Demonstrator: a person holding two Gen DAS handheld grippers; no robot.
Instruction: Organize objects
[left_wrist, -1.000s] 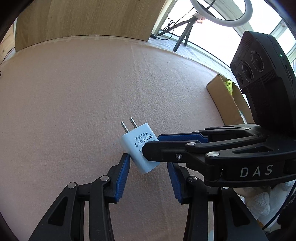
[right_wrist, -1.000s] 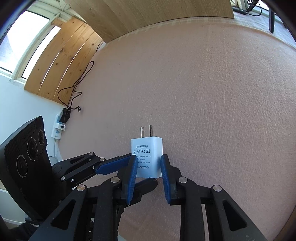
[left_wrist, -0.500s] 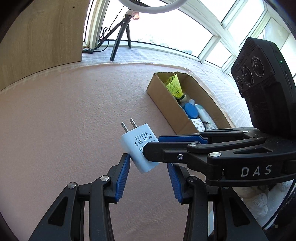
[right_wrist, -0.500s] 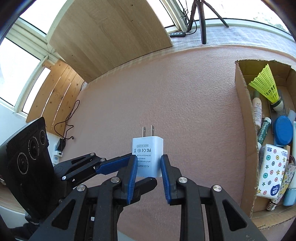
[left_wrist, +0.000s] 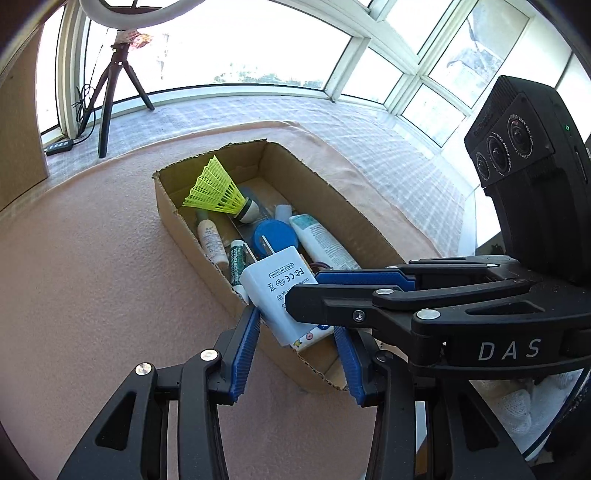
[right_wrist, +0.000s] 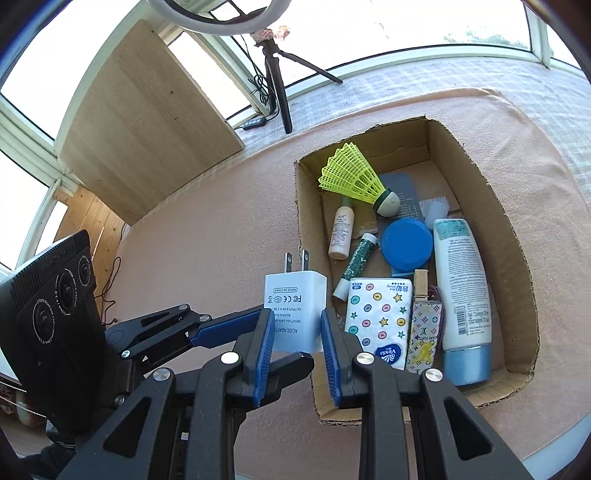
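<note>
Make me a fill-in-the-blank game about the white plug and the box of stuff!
1. The white power adapter is held by the ______ gripper.
2. The adapter's two metal prongs point ______ from that gripper.
3. The shuttlecock in the cardboard box has a ______ skirt.
4. The round lid beside the lotion tube is ______.

Missing words: right; away; yellow; blue
</note>
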